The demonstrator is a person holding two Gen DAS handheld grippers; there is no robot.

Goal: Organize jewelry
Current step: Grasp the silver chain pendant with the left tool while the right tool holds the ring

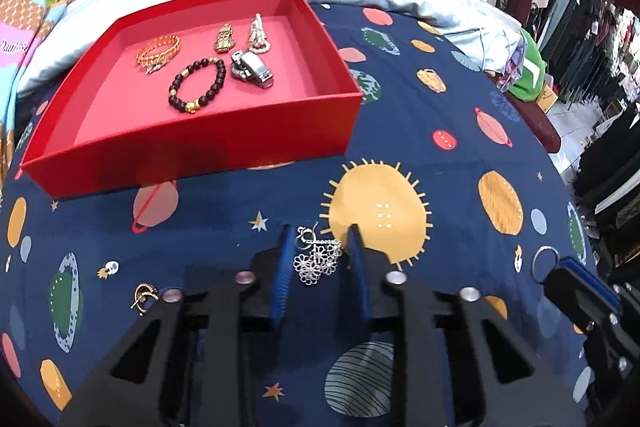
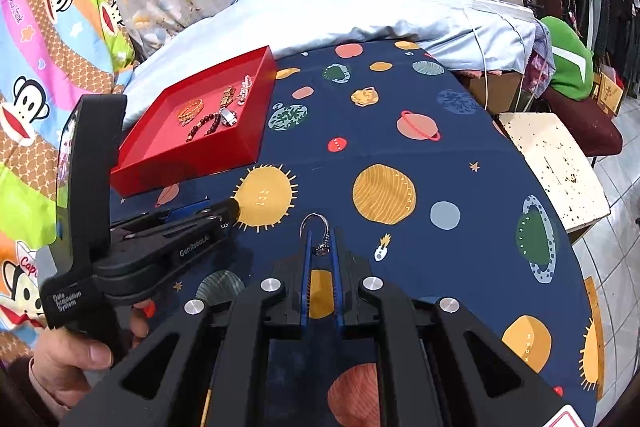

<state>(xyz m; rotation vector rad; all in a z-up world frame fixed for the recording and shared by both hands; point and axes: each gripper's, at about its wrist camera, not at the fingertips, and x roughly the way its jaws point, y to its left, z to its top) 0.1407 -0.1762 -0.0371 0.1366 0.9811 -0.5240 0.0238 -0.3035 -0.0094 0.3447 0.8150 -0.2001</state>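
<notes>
My left gripper (image 1: pixel 320 239) points down at the planet-print cloth (image 1: pixel 440 99), and its blue pads touch both sides of a silver flower-shaped piece (image 1: pixel 316 261) that rests on the cloth. My right gripper (image 2: pixel 322 233) is shut on a silver ring (image 2: pixel 315 227) with a dark stone, held just above the cloth; the same ring (image 1: pixel 545 261) shows at the right of the left wrist view. The red tray (image 1: pixel 240 143) ahead holds a gold bracelet (image 1: pixel 158 53), a dark bead bracelet (image 1: pixel 196 85), a silver watch (image 1: pixel 252 69) and several smaller pieces. A gold crescent piece (image 1: pixel 144 297) lies loose at the left.
A hand (image 2: pixel 72 359) grips the left gripper (image 2: pixel 231 210) at the lower left of the right wrist view. Pale blue bedding (image 2: pixel 360 15) is bunched behind the tray. A speckled white stool (image 2: pixel 552 167) stands past the cloth's right edge.
</notes>
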